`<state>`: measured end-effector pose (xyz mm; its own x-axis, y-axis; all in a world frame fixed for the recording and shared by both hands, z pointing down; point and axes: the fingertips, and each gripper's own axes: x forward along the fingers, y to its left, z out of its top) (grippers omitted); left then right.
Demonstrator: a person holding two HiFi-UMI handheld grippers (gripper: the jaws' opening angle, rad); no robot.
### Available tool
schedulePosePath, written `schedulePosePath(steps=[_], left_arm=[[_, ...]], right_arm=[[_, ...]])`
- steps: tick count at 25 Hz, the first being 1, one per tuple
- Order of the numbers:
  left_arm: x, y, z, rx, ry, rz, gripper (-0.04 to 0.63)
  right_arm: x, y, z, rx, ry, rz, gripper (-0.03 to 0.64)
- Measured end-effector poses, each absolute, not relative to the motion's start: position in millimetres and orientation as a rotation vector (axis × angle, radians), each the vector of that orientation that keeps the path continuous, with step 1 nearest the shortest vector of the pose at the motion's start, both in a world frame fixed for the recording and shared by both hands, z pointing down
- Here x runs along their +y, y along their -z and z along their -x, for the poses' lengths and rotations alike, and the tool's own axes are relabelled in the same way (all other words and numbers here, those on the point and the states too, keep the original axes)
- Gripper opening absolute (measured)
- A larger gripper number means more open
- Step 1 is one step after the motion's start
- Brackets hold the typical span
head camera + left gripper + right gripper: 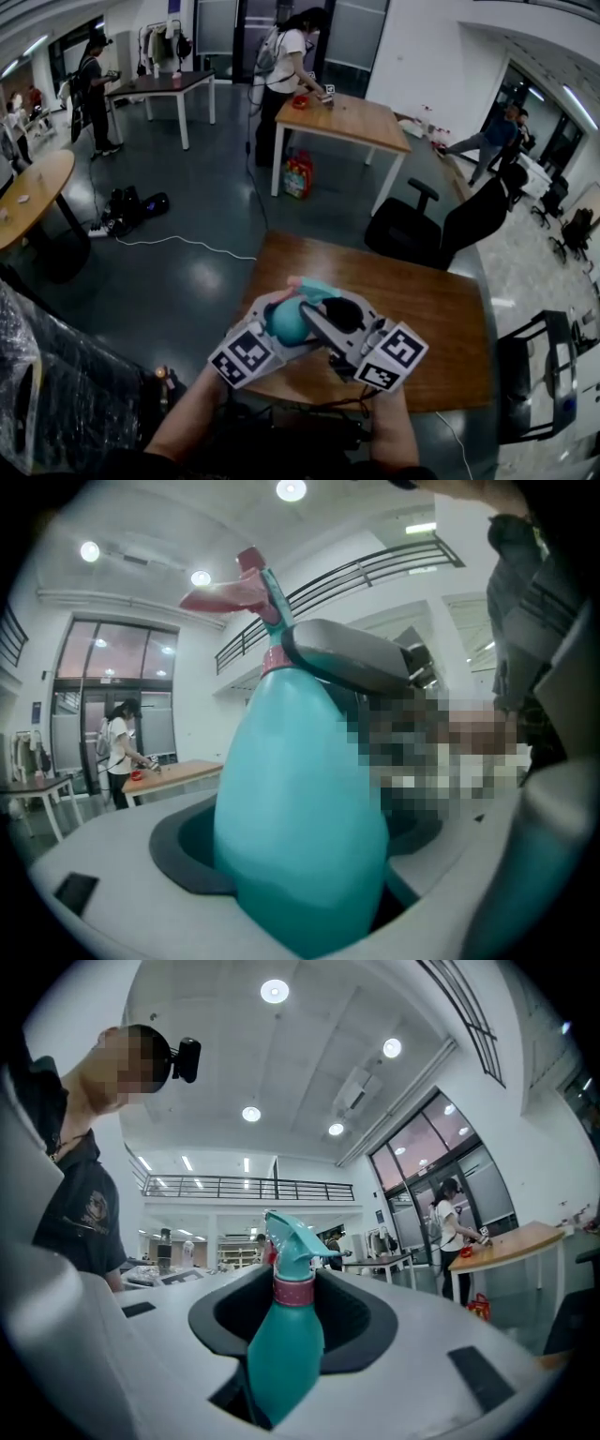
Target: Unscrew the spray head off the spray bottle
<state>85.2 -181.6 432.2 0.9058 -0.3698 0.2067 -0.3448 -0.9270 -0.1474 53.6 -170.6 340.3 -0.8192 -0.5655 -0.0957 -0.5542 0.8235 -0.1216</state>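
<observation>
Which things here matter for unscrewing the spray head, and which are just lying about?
Job: spray bottle, spray head, left tongs, right tongs.
Lying about: office chair, red bag, white floor cable.

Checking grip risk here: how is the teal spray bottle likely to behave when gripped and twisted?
The spray bottle has a smooth, rounded, tapering body, so it could slip or spin in the left gripper under a twist. It looks like plastic, probably light and squashy; liquid inside can't be seen. The spray head juts off a narrow neck, likely offering leverage.
</observation>
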Motion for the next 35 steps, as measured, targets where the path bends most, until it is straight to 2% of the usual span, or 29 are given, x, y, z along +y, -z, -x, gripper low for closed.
schedulePosePath(steps=[12,15,17,20,25,35], left_arm=[[-141.6,-420.8,-91.3,0.134,0.247,3.088,0.443],[-147.1,-418.2,-91.9,0.207,0.197,3.1,0.443],[-156.3,-416.2,-91.1,0.296,0.177,3.099,0.443],[-176.1,-415.5,-85.1,0.488,0.175,3.058,0.443],[-205.0,-427.9,-78.4,0.755,0.281,2.988,0.443],[-206.9,-435.7,-79.5,0.793,0.362,2.96,0.443]], right_arm=[[-144.7,-331.8,-52.2,2.969,0.102,0.57,0.147],[-150.2,-331.3,-53.4,2.94,0.107,0.645,0.147],[-156.0,-332.4,-55.3,2.924,0.117,0.713,0.183],[-162.1,-331.7,-58.6,2.883,0.127,0.791,0.187],[-183.9,-331.5,-68.0,2.751,0.144,1.053,0.187],[-189.2,-341.6,-59.7,2.803,0.128,1.122,0.14]])
